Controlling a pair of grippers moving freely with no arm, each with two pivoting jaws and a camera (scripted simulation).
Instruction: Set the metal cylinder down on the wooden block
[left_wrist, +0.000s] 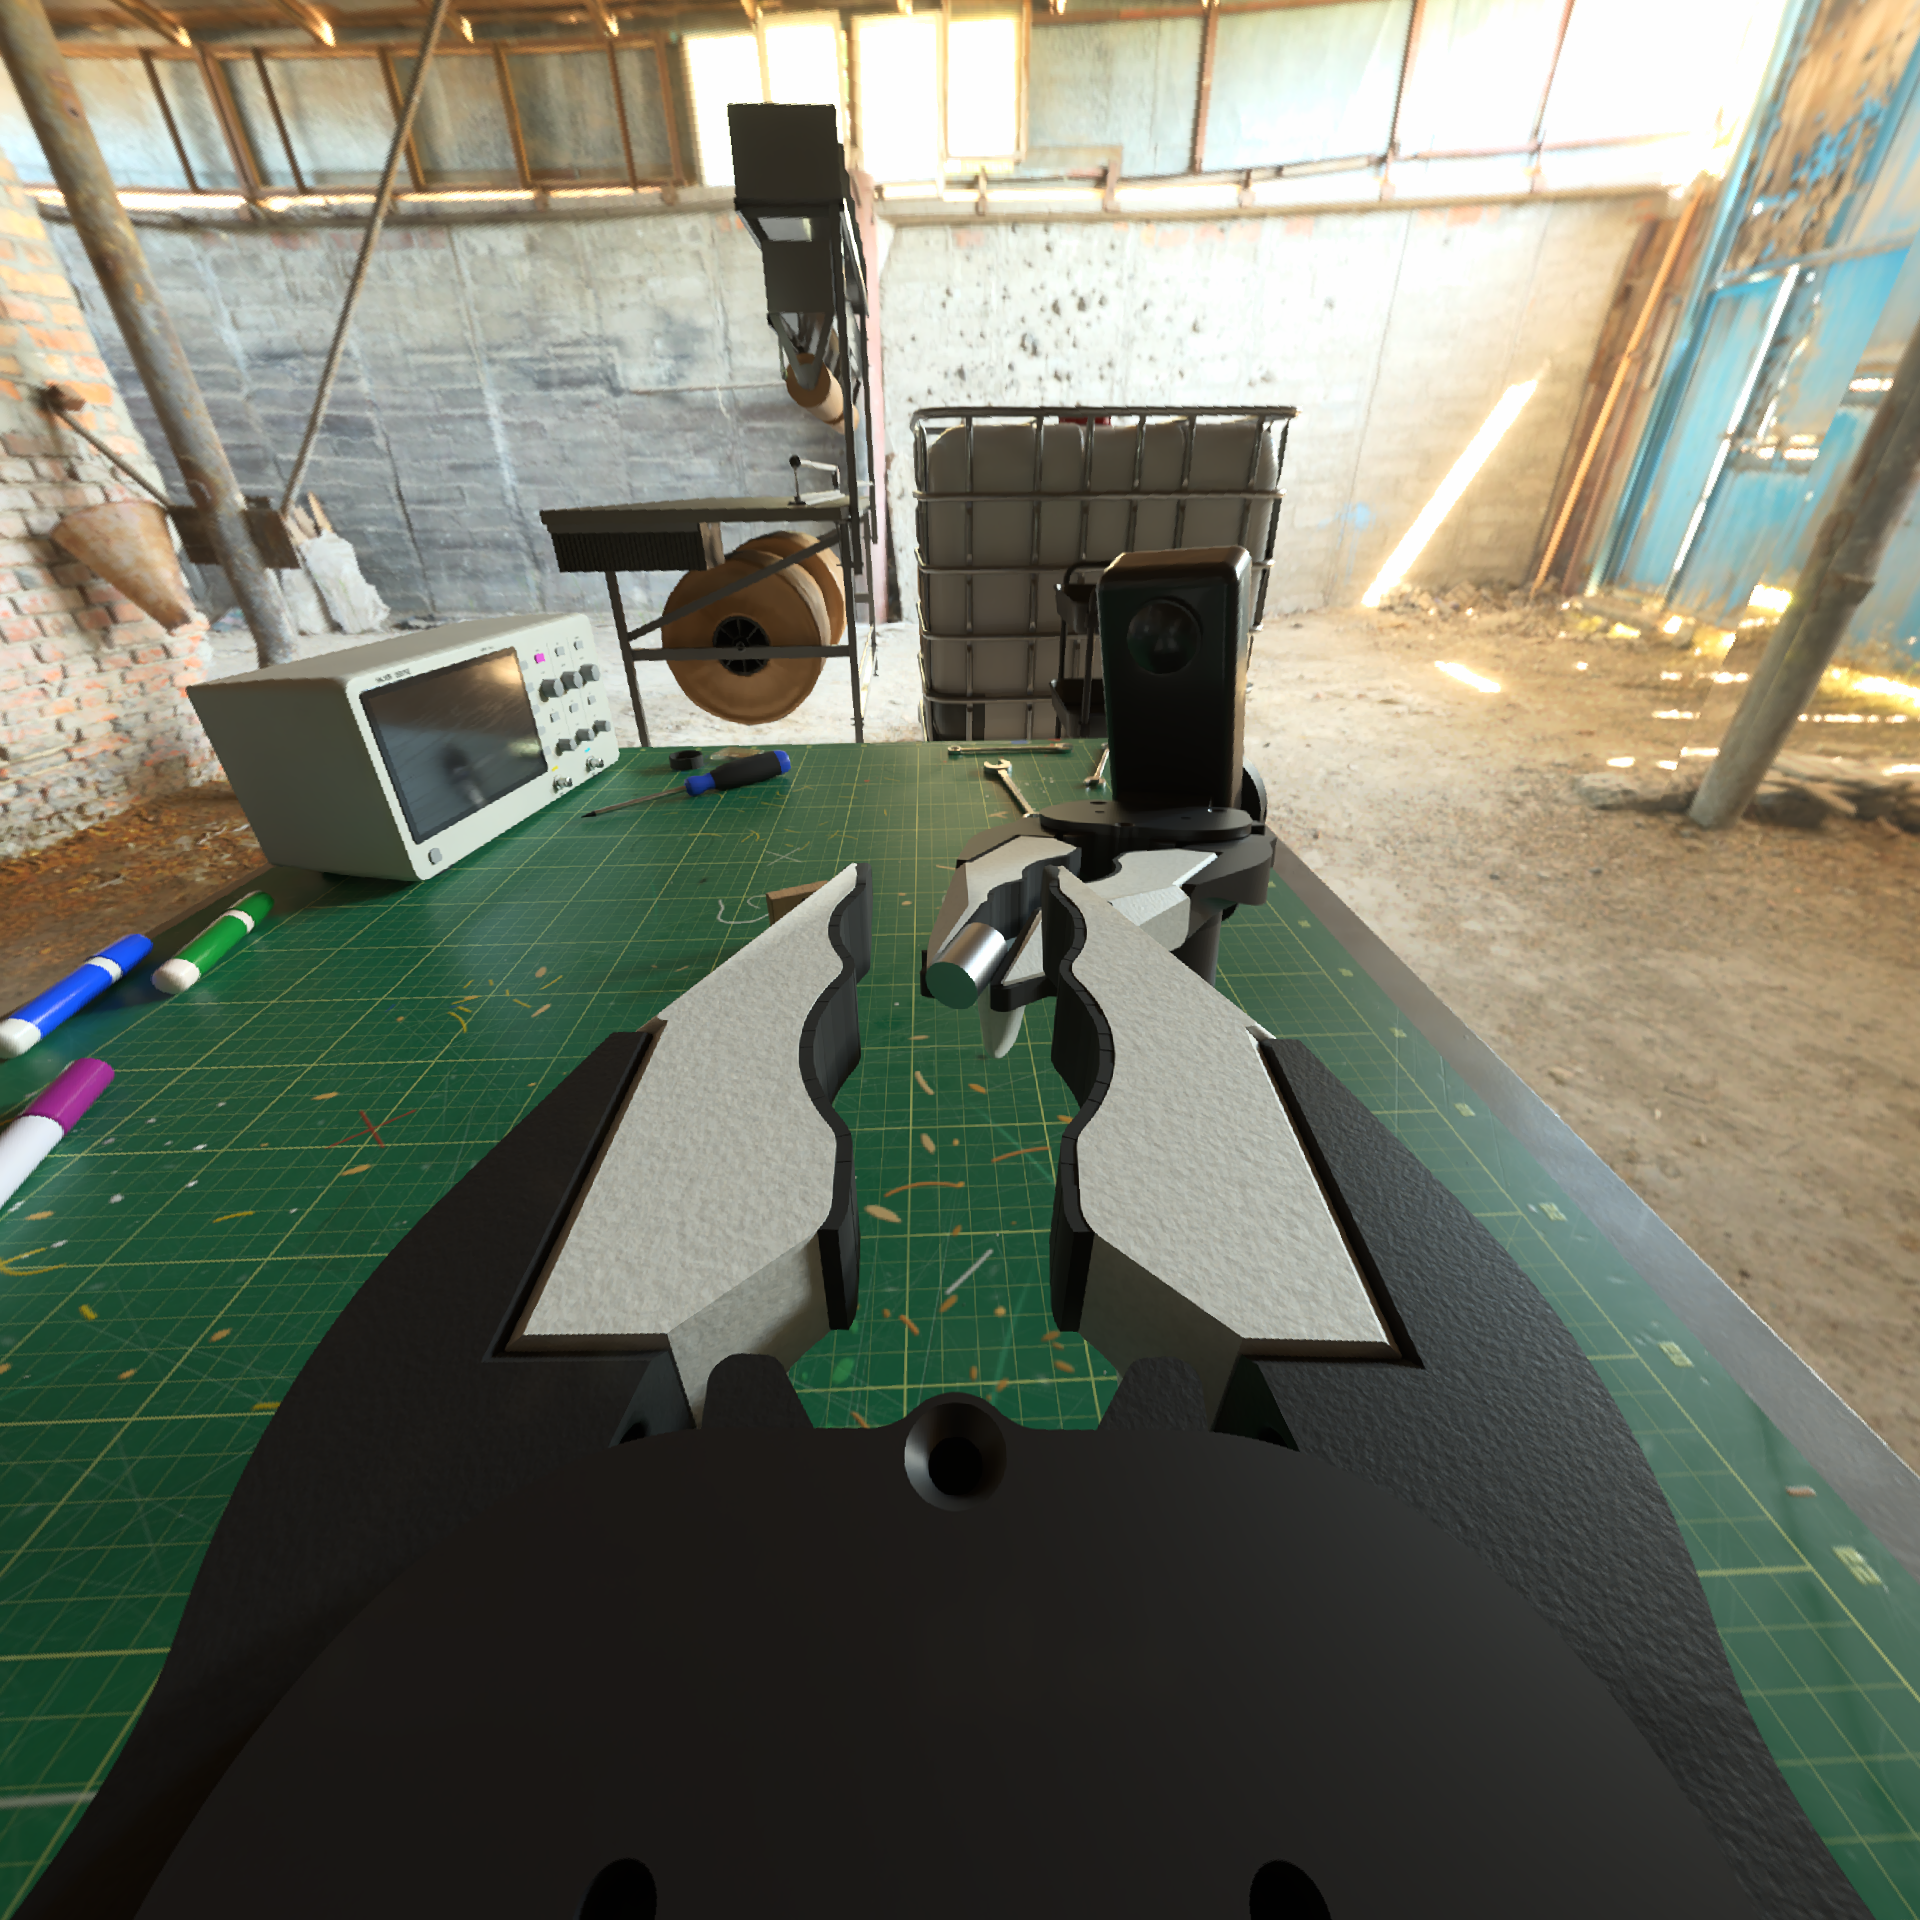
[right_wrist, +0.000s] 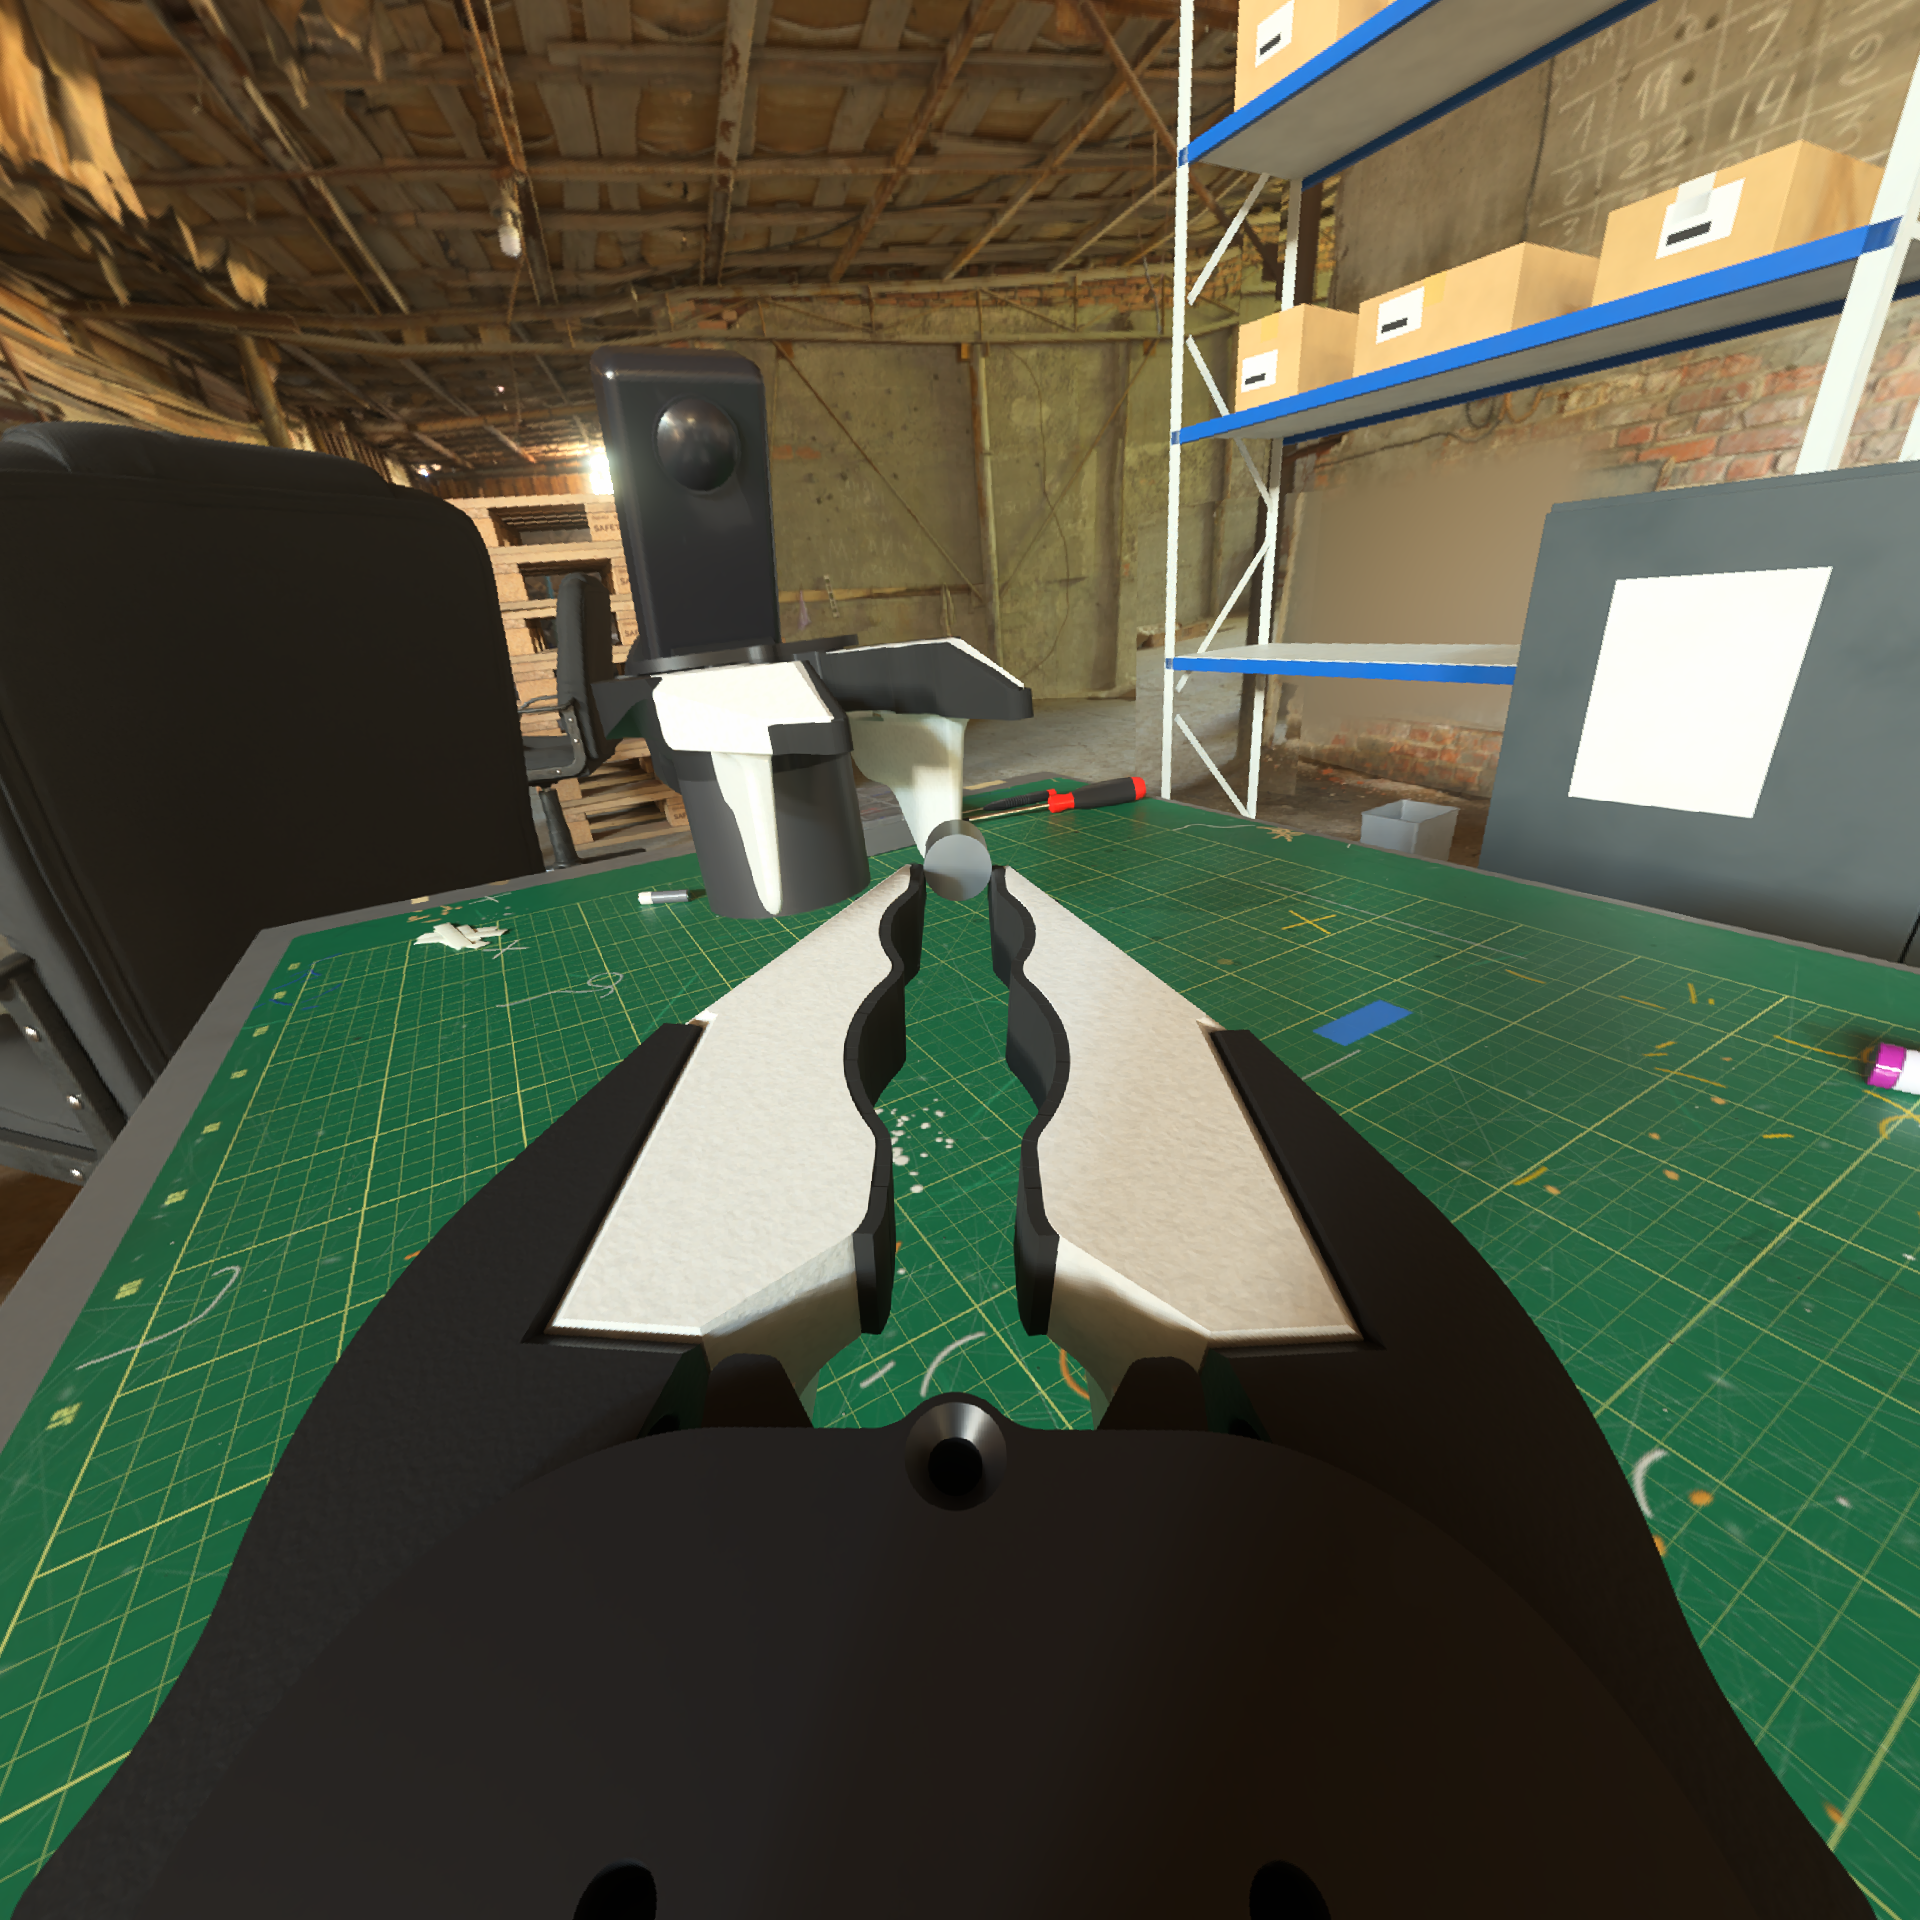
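My right gripper (right_wrist: 956, 885) is shut on the metal cylinder (right_wrist: 955, 862), a short silvery rod held at the fingertips above the green mat (right_wrist: 1351, 1195). In the left wrist view the right gripper (left_wrist: 985, 982) is just ahead, with the cylinder (left_wrist: 964, 964) sticking out toward me. My left gripper (left_wrist: 956, 894) is open and empty, its fingers on either side of that spot; it also shows in the right wrist view (right_wrist: 847, 871). A corner of the wooden block (left_wrist: 792, 898) peeks out behind my left gripper's left fingertip, on the mat to the left of the cylinder.
An oscilloscope (left_wrist: 416, 738) stands at the far left, with a blue screwdriver (left_wrist: 732, 774) and wrenches (left_wrist: 1008, 781) behind. Markers (left_wrist: 208, 940) lie at the left edge. A red screwdriver (right_wrist: 1081, 798), a grey cabinet (right_wrist: 1704, 707) and a black chair (right_wrist: 239, 727) border the table.
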